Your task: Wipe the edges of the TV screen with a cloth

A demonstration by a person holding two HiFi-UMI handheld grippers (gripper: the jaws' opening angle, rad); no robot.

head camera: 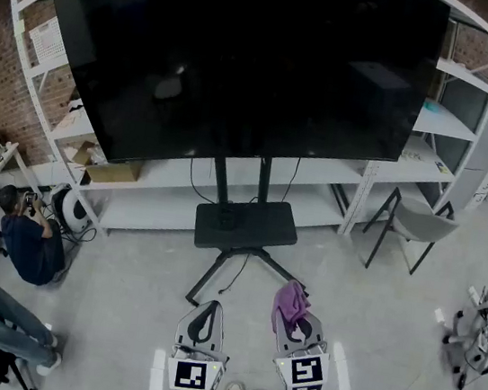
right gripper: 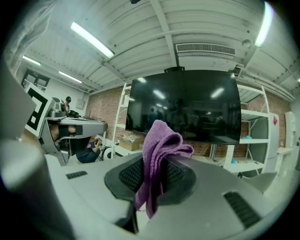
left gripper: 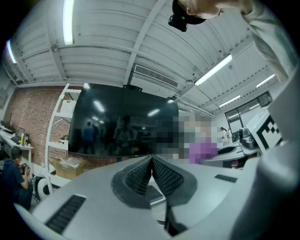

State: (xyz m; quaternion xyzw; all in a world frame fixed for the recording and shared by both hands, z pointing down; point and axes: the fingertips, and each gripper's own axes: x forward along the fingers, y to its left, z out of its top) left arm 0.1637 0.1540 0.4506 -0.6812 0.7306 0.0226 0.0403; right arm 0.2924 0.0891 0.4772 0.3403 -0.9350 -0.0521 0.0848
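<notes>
A large dark TV screen (head camera: pixel 247 54) stands on a black wheeled stand (head camera: pixel 246 224) ahead of me; it also fills the middle of the left gripper view as the TV (left gripper: pixel 124 123) and of the right gripper view as the TV (right gripper: pixel 187 105). My right gripper (head camera: pixel 291 319) is shut on a folded purple cloth (head camera: pixel 291 302), whose fold pokes up between the jaws as the cloth (right gripper: pixel 157 159). My left gripper (head camera: pixel 202 320) is shut with nothing in it, its ribbed pads (left gripper: pixel 161 176) pressed together. Both grippers hang low, well short of the screen.
White shelving (head camera: pixel 456 112) runs behind and beside the TV. A grey chair (head camera: pixel 416 226) stands at the right. A person (head camera: pixel 30 239) crouches at the left, near a cardboard box (head camera: pixel 107 169). Equipment (head camera: pixel 487 330) sits at the far right on the concrete floor.
</notes>
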